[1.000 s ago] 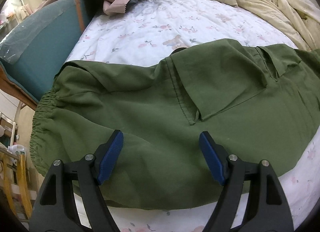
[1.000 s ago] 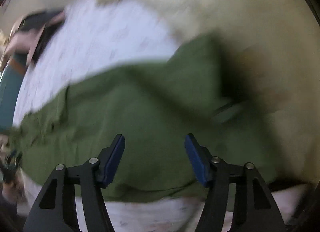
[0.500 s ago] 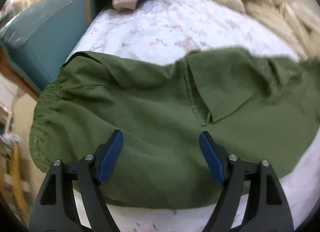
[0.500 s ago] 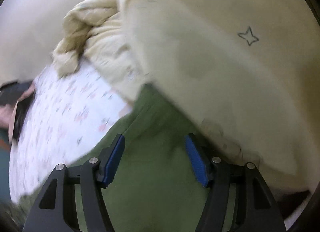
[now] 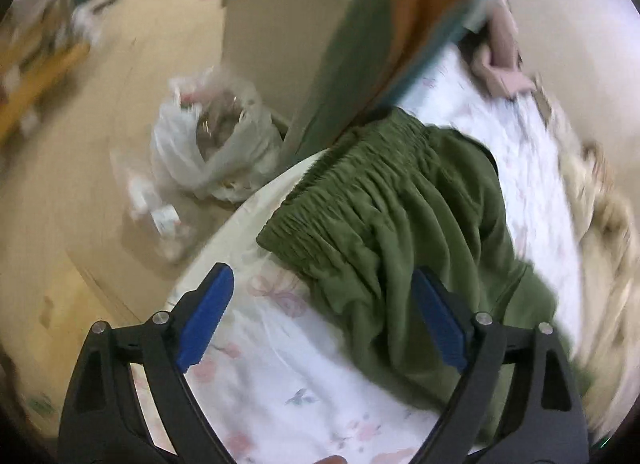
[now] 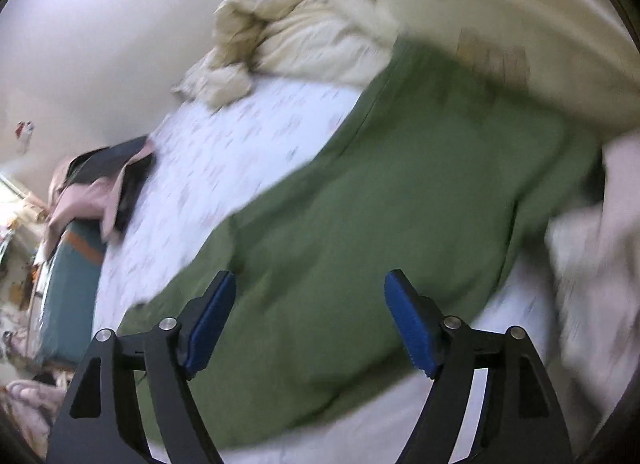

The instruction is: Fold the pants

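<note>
Pants [image 5: 400,223] lie on the bed [image 5: 280,364] ahead of both — left hand-held gripper [image 5: 324,328] and right hand-held gripper [image 6: 310,324] gape wide, holding nothing.

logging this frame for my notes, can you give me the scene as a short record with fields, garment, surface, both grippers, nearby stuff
garment: green pants lying on the bed, elastic waistband near the bed's edge
surface: floral bedsheet
left gripper: open, holding nothing, pointed at the waistband end
right gripper: open, holding nothing, over the broad green cloth
nearby: cream duvet bunched beyond the pants; pink garment at the far side of the bed; white plastic bag on the floor
image quality: both views motion-blurred
</note>
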The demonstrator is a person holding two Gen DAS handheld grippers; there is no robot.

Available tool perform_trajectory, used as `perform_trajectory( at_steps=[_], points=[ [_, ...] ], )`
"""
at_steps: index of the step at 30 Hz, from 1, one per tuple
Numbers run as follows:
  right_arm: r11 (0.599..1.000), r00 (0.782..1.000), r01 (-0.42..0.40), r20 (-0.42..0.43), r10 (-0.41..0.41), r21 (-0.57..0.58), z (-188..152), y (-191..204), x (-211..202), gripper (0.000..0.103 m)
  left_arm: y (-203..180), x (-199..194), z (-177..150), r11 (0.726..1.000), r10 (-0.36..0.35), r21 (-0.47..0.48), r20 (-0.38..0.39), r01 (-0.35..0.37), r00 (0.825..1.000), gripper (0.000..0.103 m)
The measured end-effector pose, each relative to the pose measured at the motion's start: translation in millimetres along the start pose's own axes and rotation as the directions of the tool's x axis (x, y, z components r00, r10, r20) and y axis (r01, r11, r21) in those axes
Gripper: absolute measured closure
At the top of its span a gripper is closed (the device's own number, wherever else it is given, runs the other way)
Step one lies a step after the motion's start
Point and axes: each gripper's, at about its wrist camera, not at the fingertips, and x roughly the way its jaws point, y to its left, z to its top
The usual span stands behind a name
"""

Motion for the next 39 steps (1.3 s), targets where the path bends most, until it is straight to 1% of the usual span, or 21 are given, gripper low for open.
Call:
perform_trajectory(
  at_steps=[3,5,7,10,11,13,14,17,18,19,20,21,22,24,25,26,27,28,31,34,39],
  points=[
    [0.999,0.998,-0.039,-0.040,0.040,0.024,-29,0,-4,0.024,8,23,-9,0.997,-0.032,-0.067,-0.014,0.031,0.999,0.014],
    [0.999,0.998,-0.033,-0.048,0.034,0.032,-46,-11,-12,0.024,12,35,-17,0.995,-0.035,-0.097,-0.033,0.031,0.999,0.014],
    [0.998,0.999,-0.029,-0.043,0.032,0.063,-60,-26,-16,0.024,14,46,-23,0.981,-0.100,-0.172,-0.056,0.089,0.993,0.014],
    [0.970,0.998,-0.051,-0.014,0.056,0.239,-81,-67,-11,0.023,11,48,-20,0.977,-0.106,-0.187,-0.001,0.104,0.994,0.012],
    [0.956,0.998,-0.049,-0.026,0.059,0.288,-83,-78,-5,0.023,11,51,-19,0.973,-0.118,-0.201,-0.001,0.115,0.993,0.012],
    [0.931,0.993,-0.091,-0.037,0.111,0.353,-84,-100,9,0.023,15,44,-19,0.955,-0.140,-0.257,0.050,0.148,0.989,0.012],
    [0.931,0.992,-0.114,-0.013,0.126,0.347,-79,-103,13,0.023,13,44,-18,0.957,-0.132,-0.253,0.057,0.143,0.990,0.012],
    [0.948,0.993,-0.118,0.024,0.116,0.295,-56,-98,22,0.023,0,57,-15,0.977,-0.116,-0.179,0.016,0.117,0.993,0.013],
    [0.950,0.993,-0.121,0.030,0.117,0.289,-48,-96,28,0.023,-1,54,-15,0.977,-0.119,-0.175,0.046,0.125,0.992,0.024],
    [0.948,0.992,-0.127,0.036,0.121,0.293,-40,-95,35,0.023,-2,52,-12,0.976,-0.126,-0.169,0.067,0.136,0.990,0.045],
    [0.944,0.992,-0.130,0.047,0.121,0.303,-35,-95,39,0.023,-4,51,-10,0.981,-0.117,-0.150,0.073,0.127,0.990,0.060],
    [0.939,0.991,-0.132,0.059,0.119,0.318,-31,-94,45,0.023,-10,51,-9,0.989,-0.100,-0.106,0.067,0.107,0.993,0.080],
    [0.933,0.990,-0.138,0.074,0.120,0.333,-26,-95,49,0.023,-15,50,-8,0.992,-0.100,-0.068,0.066,0.104,0.993,0.086],
    [0.920,0.985,-0.158,0.116,0.125,0.358,-20,-101,55,0.023,-23,36,-6,0.995,-0.095,-0.001,0.115,0.096,0.989,0.091],
    [0.917,0.986,-0.155,0.121,0.119,0.366,-17,-103,57,0.030,-26,31,-5,0.994,-0.105,0.015,0.125,0.104,0.987,0.091],
    [0.918,0.987,-0.147,0.120,0.109,0.369,-16,-103,58,0.043,-27,25,-3,0.994,-0.113,0.022,0.130,0.112,0.985,0.092],
    [0.917,0.989,-0.135,0.107,0.102,0.376,-16,-103,59,0.080,-27,18,0,0.992,-0.122,0.024,0.133,0.120,0.984,0.092],
    [0.915,0.990,-0.129,0.099,0.098,0.383,-16,-103,57,0.098,-27,13,3,0.992,-0.128,0.035,0.131,0.124,0.983,0.093],
    [0.937,0.989,-0.109,0.128,0.070,0.333,-18,-91,38,0.100,-23,-4,8,0.991,-0.125,0.058,0.132,0.118,0.983,0.094],
    [0.936,0.987,-0.126,0.136,0.085,0.330,-26,-80,17,0.101,-16,-25,11,0.992,-0.117,0.067,0.148,0.108,0.982,0.094],
    [0.944,0.988,-0.133,0.115,0.103,0.301,-45,-62,-13,0.101,15,-70,21,0.994,-0.094,0.075,0.163,0.082,0.982,0.094]
  ],
)
